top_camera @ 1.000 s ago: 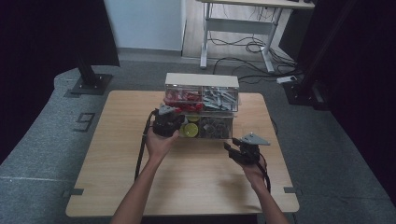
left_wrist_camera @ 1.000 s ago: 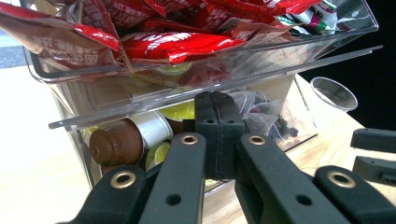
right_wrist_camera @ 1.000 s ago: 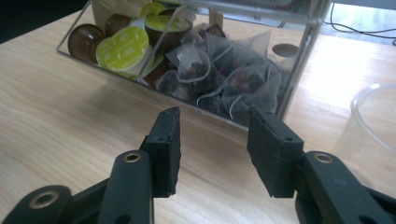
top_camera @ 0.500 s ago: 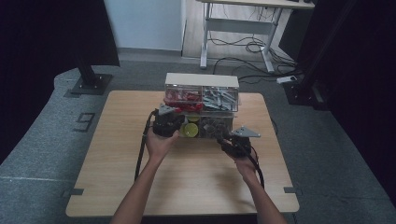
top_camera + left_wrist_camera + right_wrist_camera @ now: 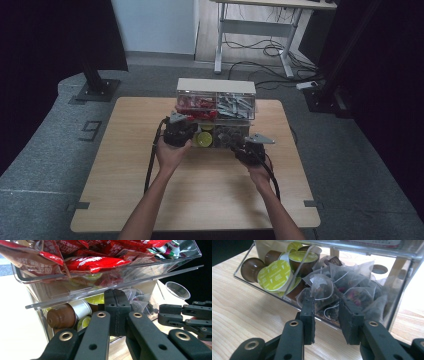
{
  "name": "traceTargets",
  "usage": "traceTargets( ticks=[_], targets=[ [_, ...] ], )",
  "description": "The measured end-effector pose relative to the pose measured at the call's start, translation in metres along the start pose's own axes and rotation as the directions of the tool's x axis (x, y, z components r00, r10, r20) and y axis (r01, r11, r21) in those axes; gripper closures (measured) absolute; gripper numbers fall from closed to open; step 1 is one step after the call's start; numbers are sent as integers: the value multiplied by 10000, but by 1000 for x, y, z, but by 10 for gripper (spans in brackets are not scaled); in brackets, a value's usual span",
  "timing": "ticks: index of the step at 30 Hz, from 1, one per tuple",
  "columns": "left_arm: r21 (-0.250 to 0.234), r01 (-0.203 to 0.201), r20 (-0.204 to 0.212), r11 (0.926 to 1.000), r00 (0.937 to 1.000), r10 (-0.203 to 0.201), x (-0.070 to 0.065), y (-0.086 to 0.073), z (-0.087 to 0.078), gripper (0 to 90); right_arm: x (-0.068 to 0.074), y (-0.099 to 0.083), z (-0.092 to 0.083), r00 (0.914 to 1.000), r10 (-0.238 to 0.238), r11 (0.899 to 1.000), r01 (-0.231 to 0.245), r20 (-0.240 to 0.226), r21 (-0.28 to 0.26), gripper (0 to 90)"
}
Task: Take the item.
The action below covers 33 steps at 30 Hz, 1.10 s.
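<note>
the right gripper has moved in from the table edge; its jaws now stand parted at the clear two-tier plastic organiser's lower tray, before the translucent pyramid tea bags, likely about to pick one. the left gripper, jaws pressed together and empty, stays beside the green-lidded coffee capsules.

You are working in a lab-like recording room, not a home. Your plain wooden tabletop stands on grey carpet, with black curtains at the upper left and right of the frame. A dark stand on a flat base sits beside it, and cables trail under a metal-legged desk at the top.
</note>
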<state>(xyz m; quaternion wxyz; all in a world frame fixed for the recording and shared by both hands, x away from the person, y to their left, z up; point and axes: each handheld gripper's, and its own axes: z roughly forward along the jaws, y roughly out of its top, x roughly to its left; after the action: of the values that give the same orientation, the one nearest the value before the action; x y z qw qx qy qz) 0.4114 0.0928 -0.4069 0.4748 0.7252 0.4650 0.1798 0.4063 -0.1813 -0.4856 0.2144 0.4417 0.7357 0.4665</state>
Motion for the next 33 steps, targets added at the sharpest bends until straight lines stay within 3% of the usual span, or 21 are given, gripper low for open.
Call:
traceTargets(
  ticks=[15, 29, 33],
  targets=[
    [-11, 36, 29, 10000, 10000, -36, -1, 0, 1, 900, 0, 14, 9, 9993, -349, 9994, 350, 164, -62, 661],
    [-48, 83, 46, 10000, 10000, -83, -1, -1, 1, 900, 2, 17, 24, 9995, -299, 9995, 299, 138, -56, 642],
    [-48, 81, 42, 10000, 10000, -81, -1, -1, 1, 900, 2, 16, 26, 9997, -242, 9997, 242, 65, 14, 680]
  ],
)
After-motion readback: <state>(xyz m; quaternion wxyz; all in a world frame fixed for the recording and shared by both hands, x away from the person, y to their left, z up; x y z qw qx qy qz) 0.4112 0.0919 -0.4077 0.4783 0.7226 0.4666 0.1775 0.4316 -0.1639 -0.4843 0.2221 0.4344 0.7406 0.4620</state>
